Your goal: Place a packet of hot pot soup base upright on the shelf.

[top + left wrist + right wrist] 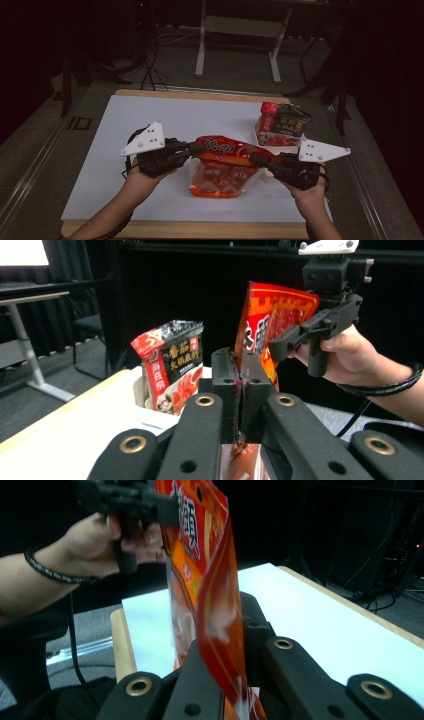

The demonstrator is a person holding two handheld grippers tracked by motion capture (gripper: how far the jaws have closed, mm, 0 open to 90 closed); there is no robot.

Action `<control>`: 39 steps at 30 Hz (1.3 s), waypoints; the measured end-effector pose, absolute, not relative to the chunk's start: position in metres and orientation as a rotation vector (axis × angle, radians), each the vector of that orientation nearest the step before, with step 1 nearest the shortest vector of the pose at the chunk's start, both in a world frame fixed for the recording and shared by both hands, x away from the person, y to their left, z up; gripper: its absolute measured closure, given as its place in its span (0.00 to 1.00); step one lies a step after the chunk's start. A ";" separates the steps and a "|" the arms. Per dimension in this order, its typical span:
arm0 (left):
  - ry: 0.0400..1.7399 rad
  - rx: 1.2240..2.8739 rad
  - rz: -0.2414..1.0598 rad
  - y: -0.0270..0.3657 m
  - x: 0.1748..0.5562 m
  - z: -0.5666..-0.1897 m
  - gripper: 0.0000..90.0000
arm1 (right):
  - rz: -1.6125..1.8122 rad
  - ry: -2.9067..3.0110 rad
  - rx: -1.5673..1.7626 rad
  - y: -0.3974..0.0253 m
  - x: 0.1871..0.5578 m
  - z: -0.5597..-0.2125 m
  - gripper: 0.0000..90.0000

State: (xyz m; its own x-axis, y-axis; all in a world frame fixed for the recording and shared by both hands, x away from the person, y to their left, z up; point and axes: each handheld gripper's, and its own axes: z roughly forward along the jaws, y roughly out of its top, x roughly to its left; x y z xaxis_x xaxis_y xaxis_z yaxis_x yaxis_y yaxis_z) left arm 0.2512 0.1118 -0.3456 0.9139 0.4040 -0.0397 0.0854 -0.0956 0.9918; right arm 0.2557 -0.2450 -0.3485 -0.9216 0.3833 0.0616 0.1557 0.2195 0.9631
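Two grippers were at work, the left gripper (194,148) and the right gripper (256,159), one in each of two hands. One large red snack bag (226,150) hung between them. One white tray (265,139) stood near the table's right edge, holding two smaller packets: one red (269,116), one dark (291,121).
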 end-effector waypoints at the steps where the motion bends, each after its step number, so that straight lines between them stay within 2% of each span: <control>1: 0.387 1.647 0.272 0.112 0.251 -0.345 0.97 | 1.782 2.290 0.524 -0.245 0.256 -0.344 1.00; 4: 0.391 1.620 0.267 0.112 0.249 -0.344 0.89 | 1.790 2.265 0.531 -0.246 0.257 -0.331 1.00; 5: 0.388 1.616 0.270 0.111 0.249 -0.343 0.84 | 1.783 2.246 0.524 -0.246 0.257 -0.325 1.00; 7: 0.395 1.603 0.294 0.110 0.248 -0.343 0.62 | 1.777 2.222 0.520 -0.250 0.259 -0.316 1.00; 8: 0.395 1.603 0.294 0.110 0.248 -0.343 0.55 | 1.777 2.222 0.520 -0.250 0.259 -0.316 1.00; 9: 0.398 1.603 0.312 0.111 0.248 -0.346 0.55 | 1.778 2.216 0.518 -0.252 0.260 -0.312 1.00; 10: 0.418 1.602 0.304 0.111 0.248 -0.347 0.39 | 1.787 2.177 0.530 -0.257 0.262 -0.304 1.00; 12: 0.431 1.611 0.267 0.111 0.250 -0.353 0.17 | 1.782 2.145 0.544 -0.265 0.264 -0.296 1.00; 16: 0.447 1.653 0.319 0.111 0.251 -0.367 0.02 | 1.778 2.093 0.567 -0.282 0.271 -0.284 1.00; 32: 0.606 1.681 0.245 0.139 0.256 -0.427 0.02 | 1.613 1.980 0.629 -0.355 0.286 -0.273 1.00; 39: 0.625 1.699 0.291 0.147 0.250 -0.440 0.02 | 1.577 1.995 0.675 -0.371 0.291 -0.281 1.00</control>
State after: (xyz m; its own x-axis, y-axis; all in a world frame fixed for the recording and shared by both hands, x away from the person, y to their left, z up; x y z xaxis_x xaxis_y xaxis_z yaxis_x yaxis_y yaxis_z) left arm 0.2503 0.1472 -0.4405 0.8218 0.5513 -0.1437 0.2445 -0.1135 0.9630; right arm 0.2911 -0.3714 -0.2808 -0.7493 0.6571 -0.0821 0.0716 0.2037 0.9764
